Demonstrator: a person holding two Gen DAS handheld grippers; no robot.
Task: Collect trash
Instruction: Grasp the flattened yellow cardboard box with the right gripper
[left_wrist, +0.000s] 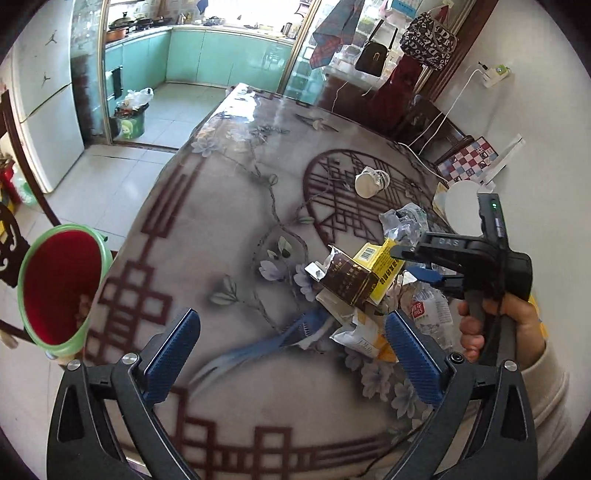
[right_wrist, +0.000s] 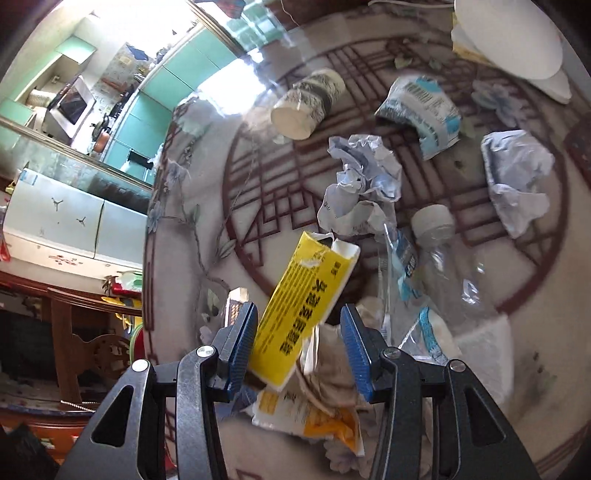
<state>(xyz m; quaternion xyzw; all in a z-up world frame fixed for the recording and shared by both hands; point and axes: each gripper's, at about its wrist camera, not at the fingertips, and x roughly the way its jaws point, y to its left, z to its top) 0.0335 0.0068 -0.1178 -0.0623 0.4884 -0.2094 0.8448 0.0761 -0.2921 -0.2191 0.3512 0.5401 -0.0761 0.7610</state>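
Note:
My right gripper (right_wrist: 300, 312) is shut on a yellow box (right_wrist: 306, 295), which stands tilted between the blue pads, above a pile of trash. The left wrist view shows the same gripper (left_wrist: 413, 264) in a person's hand (left_wrist: 517, 317), the yellow box (left_wrist: 384, 264) at its fingers and a brown box (left_wrist: 347, 280) against it. My left gripper (left_wrist: 295, 350) is open wide over the table (left_wrist: 221, 240), holding nothing. A red bin with a green rim (left_wrist: 55, 273) stands beside the table on the left.
On the table lie a tipped paper cup (right_wrist: 306, 107), crumpled paper (right_wrist: 365, 173), a blue and white wrapper (right_wrist: 421, 110), a clear plastic bottle (right_wrist: 443, 251) and a yellow and white wrapper (right_wrist: 306, 413). White plates (right_wrist: 509, 40) sit at the far edge.

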